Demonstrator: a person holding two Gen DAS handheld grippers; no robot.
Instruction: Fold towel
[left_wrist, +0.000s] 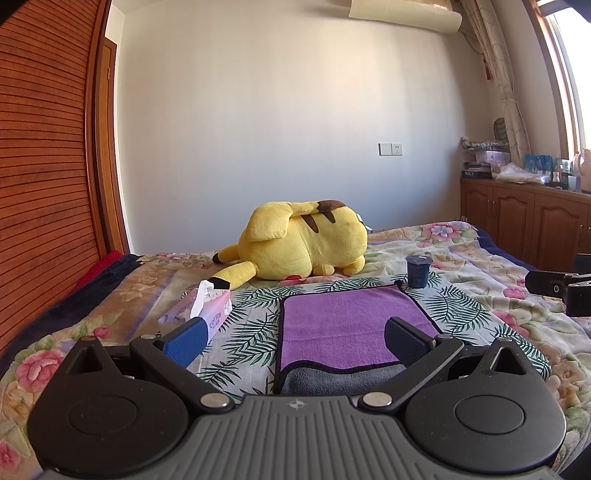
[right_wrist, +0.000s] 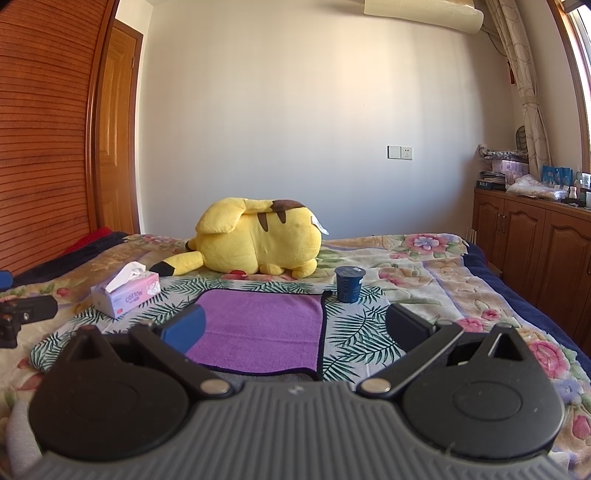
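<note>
A purple towel (left_wrist: 347, 325) with a dark hem lies flat on the bed, folded over so its grey underside (left_wrist: 343, 380) shows along the near edge. It also shows in the right wrist view (right_wrist: 258, 328). My left gripper (left_wrist: 295, 336) is open and empty, held just above the towel's near edge. My right gripper (right_wrist: 295, 328) is open and empty, over the towel's near right corner. The right gripper's side shows at the far right of the left wrist view (left_wrist: 561, 291). The left gripper's side shows at the far left of the right wrist view (right_wrist: 22, 314).
A yellow plush toy (left_wrist: 303, 240) lies behind the towel. A tissue box (left_wrist: 207, 310) sits left of the towel, a dark blue cup (left_wrist: 418, 271) at its far right corner. A leaf-print cloth (right_wrist: 362, 332) lies under the towel. Wooden cabinets (right_wrist: 535, 251) stand to the right.
</note>
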